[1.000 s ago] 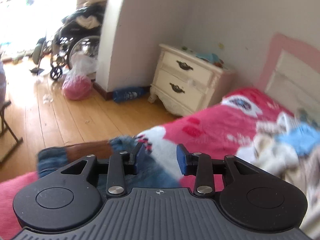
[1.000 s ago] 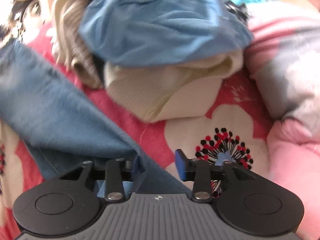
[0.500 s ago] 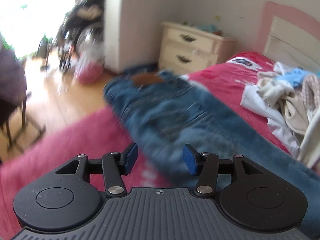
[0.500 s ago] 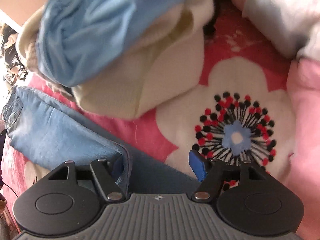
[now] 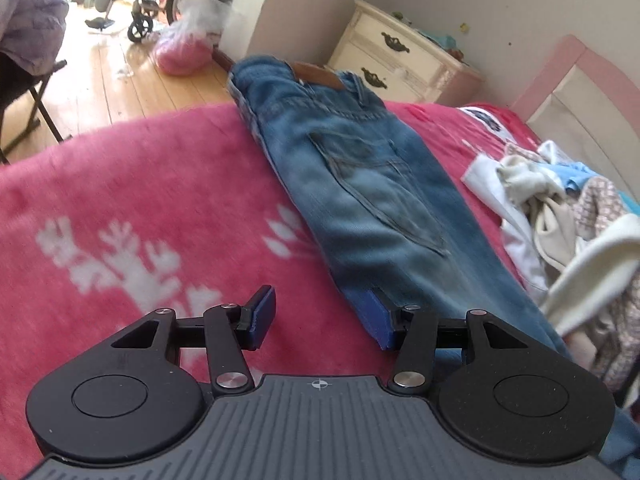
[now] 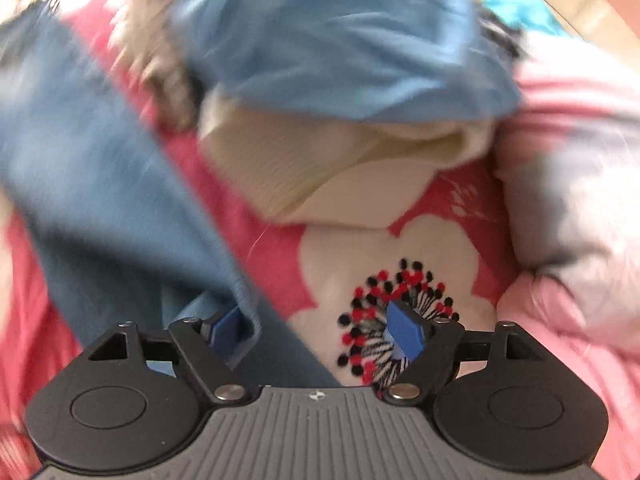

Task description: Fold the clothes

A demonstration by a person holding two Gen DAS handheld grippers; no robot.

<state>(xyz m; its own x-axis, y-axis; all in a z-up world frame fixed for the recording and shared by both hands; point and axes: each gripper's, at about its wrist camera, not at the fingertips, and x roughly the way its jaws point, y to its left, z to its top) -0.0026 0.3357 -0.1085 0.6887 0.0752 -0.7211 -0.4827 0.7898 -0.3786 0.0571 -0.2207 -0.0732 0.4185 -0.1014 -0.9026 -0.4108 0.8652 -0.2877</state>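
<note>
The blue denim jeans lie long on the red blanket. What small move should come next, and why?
Probably close the right gripper on the denim hem: its jaws have just been opening and the blue denim jeans lie unfolded between them, ready to fold over.

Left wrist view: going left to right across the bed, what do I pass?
Red blanket with white pattern → folded blue jeans → pile of unfolded clothes.
</note>
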